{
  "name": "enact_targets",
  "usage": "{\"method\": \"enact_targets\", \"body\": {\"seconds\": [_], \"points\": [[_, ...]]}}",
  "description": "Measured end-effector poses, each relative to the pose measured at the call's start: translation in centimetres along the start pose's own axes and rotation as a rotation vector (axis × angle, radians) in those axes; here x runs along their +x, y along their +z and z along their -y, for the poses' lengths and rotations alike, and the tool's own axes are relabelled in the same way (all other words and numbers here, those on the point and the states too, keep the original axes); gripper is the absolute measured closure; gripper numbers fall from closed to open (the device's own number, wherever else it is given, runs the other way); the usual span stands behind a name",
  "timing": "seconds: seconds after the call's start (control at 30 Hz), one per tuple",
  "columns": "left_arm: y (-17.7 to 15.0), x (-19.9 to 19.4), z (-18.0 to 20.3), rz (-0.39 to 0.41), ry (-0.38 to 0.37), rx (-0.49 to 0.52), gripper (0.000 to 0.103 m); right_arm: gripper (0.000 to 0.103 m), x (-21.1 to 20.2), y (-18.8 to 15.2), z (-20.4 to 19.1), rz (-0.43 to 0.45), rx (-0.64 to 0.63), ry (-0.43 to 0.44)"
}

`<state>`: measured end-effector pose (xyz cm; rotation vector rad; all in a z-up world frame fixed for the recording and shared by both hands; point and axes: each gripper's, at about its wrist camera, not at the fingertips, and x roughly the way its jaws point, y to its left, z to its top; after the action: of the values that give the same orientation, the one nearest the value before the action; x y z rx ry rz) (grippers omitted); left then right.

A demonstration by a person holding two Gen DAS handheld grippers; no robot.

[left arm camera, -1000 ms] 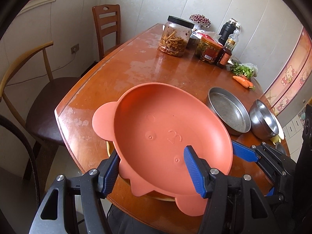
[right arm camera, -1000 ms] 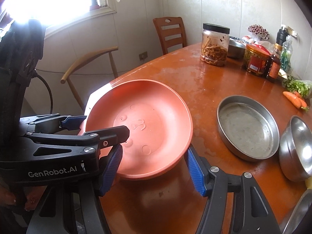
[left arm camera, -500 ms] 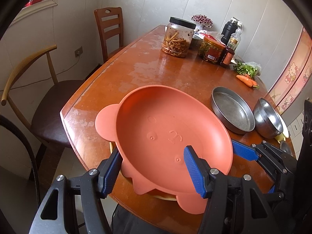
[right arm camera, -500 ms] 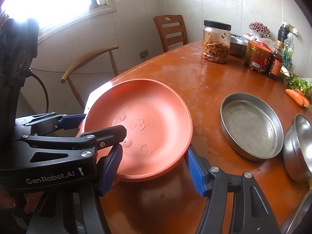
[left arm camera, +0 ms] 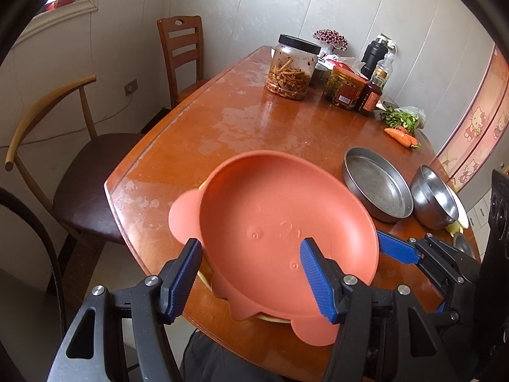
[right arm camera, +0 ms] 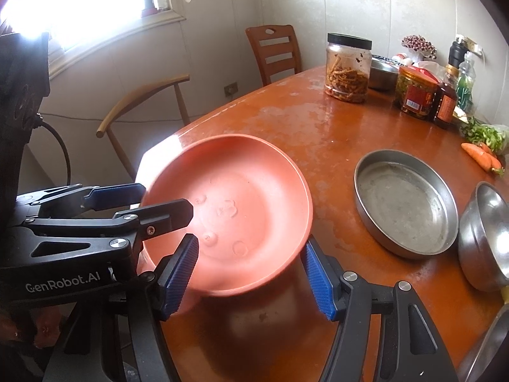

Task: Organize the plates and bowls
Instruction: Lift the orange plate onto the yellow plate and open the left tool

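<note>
I see an orange bear-shaped plate (left arm camera: 280, 232) near the edge of a wooden table (left arm camera: 248, 121), at about 6 o'clock in the left wrist view. It sits tilted, its far rim raised, and a sliver of a yellow dish (left arm camera: 270, 317) shows under its near edge, so I judge it rests on or is lifting off that dish.

My left gripper (left arm camera: 251, 281) has its blue fingers spread apart on either side of the plate's near rim; whether either pad actually presses the rim, I cannot tell. My right gripper (right arm camera: 249, 275) is likewise spread wide, with the plate's right edge between its fingers, not clamped.

At 2 o'clock from the plate stand a round steel pan (left arm camera: 377, 184) and, just beside it, a steel bowl (left arm camera: 434, 199). Jars and bottles (left arm camera: 292, 67) crowd the far end at 12 o'clock (well apart from the work).

The risks, as I judge them:
- The plate is smooth and sloped; a loose hold could let it slide toward the table edge and off onto the floor.
- Both grippers crowd the same rim, so they could knock each other.
- Closing on the thin ear tabs might flex them and spill the grip.
- Lifting may drag the yellow dish along.
</note>
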<state>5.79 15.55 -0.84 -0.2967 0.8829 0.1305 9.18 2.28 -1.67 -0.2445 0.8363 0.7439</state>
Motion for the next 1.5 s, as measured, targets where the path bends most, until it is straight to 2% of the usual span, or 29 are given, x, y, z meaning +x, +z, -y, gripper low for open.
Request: {"method": "enact_targets", "body": {"seconds": [0.5, 0.73, 0.83, 1.03, 1.33, 1.5], "points": [[0.2, -0.7, 0.0, 0.032, -0.009, 0.001, 0.039, 0.034, -1.4, 0.0, 0.7, 0.034, 0.019, -0.008], [0.4, -1.8, 0.0, 0.072, -0.029, -0.007, 0.039, 0.034, -2.8, 0.0, 3.8, 0.058, 0.107, -0.032], [0.4, -1.9, 0.2, 0.071, -0.039, -0.003, 0.039, 0.034, -3.0, 0.2, 5.3, 0.064, 0.132, -0.074], [0.4, -1.7, 1.2, 0.058, -0.044, 0.027, 0.039, 0.034, -2.0, 0.3, 7.7, 0.027, 0.16, -0.126], [0.6, -1.5, 2.6, 0.048, -0.05, 0.068, 0.039, 0.035, 0.3, 0.9, 8.1, -0.014, 0.094, -0.158], [0.3, -1.6, 3.3, 0.039, -0.054, 0.087, 0.039, 0.047, 0.8, 0.5, 7.9, -0.043, 0.054, -0.155]]}}
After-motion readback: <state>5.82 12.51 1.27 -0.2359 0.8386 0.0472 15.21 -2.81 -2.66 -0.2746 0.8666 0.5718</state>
